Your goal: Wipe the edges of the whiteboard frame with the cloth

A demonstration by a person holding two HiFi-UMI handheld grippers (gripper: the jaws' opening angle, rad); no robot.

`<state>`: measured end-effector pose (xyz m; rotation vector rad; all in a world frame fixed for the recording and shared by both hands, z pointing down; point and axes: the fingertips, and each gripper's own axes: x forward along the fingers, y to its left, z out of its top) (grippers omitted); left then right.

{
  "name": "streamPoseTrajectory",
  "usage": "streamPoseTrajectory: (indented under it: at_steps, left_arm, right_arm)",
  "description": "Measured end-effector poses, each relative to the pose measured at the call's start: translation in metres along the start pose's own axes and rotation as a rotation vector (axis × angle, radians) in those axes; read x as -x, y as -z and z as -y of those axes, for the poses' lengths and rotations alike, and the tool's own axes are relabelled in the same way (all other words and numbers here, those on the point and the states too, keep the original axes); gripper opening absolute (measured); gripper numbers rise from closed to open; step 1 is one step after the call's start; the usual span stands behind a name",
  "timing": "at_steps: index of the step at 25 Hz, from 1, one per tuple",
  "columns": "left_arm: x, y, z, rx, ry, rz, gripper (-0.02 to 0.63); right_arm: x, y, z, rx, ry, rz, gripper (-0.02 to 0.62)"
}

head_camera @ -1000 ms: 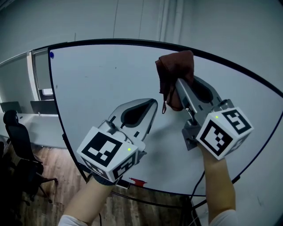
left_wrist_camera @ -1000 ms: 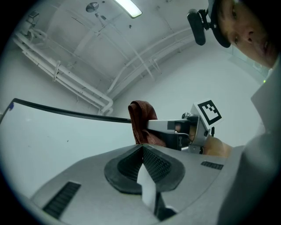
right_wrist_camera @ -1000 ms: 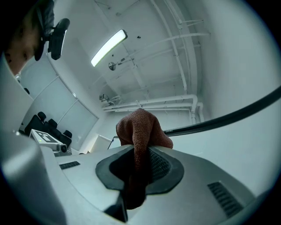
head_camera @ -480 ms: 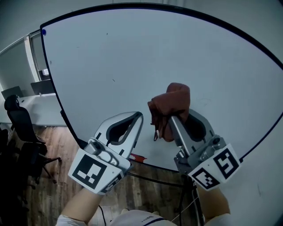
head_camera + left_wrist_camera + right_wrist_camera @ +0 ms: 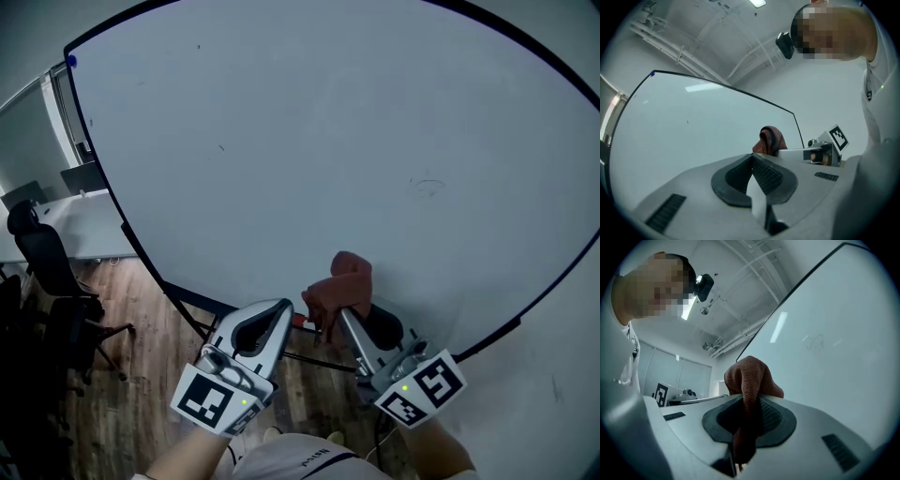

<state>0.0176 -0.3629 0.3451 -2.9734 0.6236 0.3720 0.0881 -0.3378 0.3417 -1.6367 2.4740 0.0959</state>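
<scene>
We hold the right claw (image 5: 339, 315) clamped tight on a rust-brown terry cloth (image 5: 339, 289). In the right gripper view the fabric (image 5: 749, 376) runs down between the two ribbed pads and bunches in a rounded wad above the claw's tip (image 5: 744, 401). That wad sits low on the large white whiteboard (image 5: 328, 141), just above the thin black frame (image 5: 199, 300) along the bottom edge. From these angles we cannot tell whether cloth and board actually touch. The left claw (image 5: 279, 306) hangs just beside the right one, on its left and slightly lower. Its jaws are pressed together with nothing between them, and the left gripper view shows the pads meeting at the tip (image 5: 751, 157). Beyond that tip the cloth (image 5: 769, 139) peeks up, and further right is the right claw's checkered marker cube (image 5: 838, 137). Between the two claw tips a small red object (image 5: 298, 322) rests at the frame (too small for us to name). Below the left claw lies a brown wooden floor (image 5: 141, 394), and well off to its left stands a black office chair (image 5: 37, 267).
</scene>
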Motion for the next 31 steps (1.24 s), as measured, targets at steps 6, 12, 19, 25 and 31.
streamPoseTrajectory:
  at_steps: [6, 12, 19, 25, 31]
  left_arm:
    - [0.011, 0.04, 0.011, 0.05, 0.005, -0.068, 0.009]
    - [0.007, 0.052, 0.013, 0.049, 0.016, -0.091, 0.009]
    - [0.004, 0.055, 0.014, 0.049, 0.017, -0.093, 0.009]
    - [0.005, 0.053, 0.011, 0.05, 0.015, -0.095, 0.009]
    - [0.007, 0.052, 0.008, 0.049, 0.012, -0.081, 0.009]
  right_arm:
    - [0.016, 0.045, 0.001, -0.056, 0.03, -0.065, 0.057]
    - [0.014, 0.057, 0.004, -0.081, 0.04, -0.08, 0.057]
    - [0.016, 0.056, 0.008, -0.079, 0.044, -0.078, 0.057]
    - [0.013, 0.056, 0.006, -0.082, 0.042, -0.079, 0.057]
    - [0.01, 0.059, 0.001, -0.084, 0.04, -0.078, 0.057]
